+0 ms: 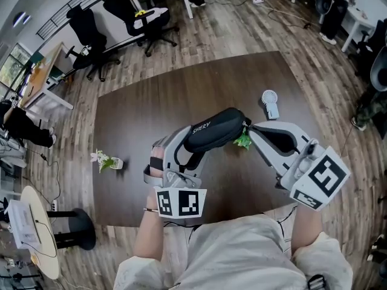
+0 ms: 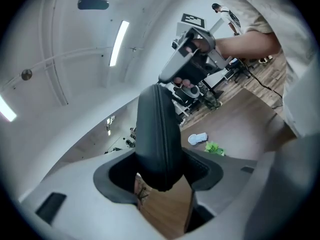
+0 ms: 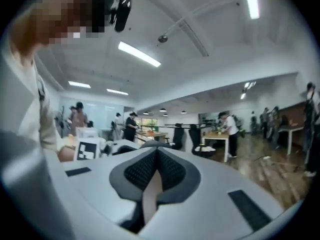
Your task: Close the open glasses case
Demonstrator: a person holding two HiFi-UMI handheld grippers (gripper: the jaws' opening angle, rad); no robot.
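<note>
Glasses case, head view: the black case [image 1: 217, 127] is held clear of the dark tabletop [image 1: 139, 119], roughly level, with its two halves lying close together.
Left gripper, head view: the left gripper [image 1: 183, 153] is clamped across the case's nearer end.
Right gripper, head view: the right gripper [image 1: 253, 129] is set at the case's farther end, tip just beside it; contact cannot be confirmed.
Surroundings, head view: a green sprig [image 1: 243, 140] lies on the tabletop below that end, a small white fan [image 1: 270, 103] is near it, and a flower vase [image 1: 109, 161] stands well apart at the left edge.
Case, left gripper view: the case is pinched between both pads and a seam is seen running up its middle; whether it is fully fastened cannot be told.
Jaws, right gripper view: the jaws are pressed together with nothing between them, and the case is not shown.
Step in hand, judged: the halves are being squeezed shut. An even pinch across the seam is advised, with the closed right tip used to press the free end until the seam meets along its whole length.
Obstructions, judged: nothing is found in the way; only the sprig and fan sit under the working area, should the case be set down there.
</note>
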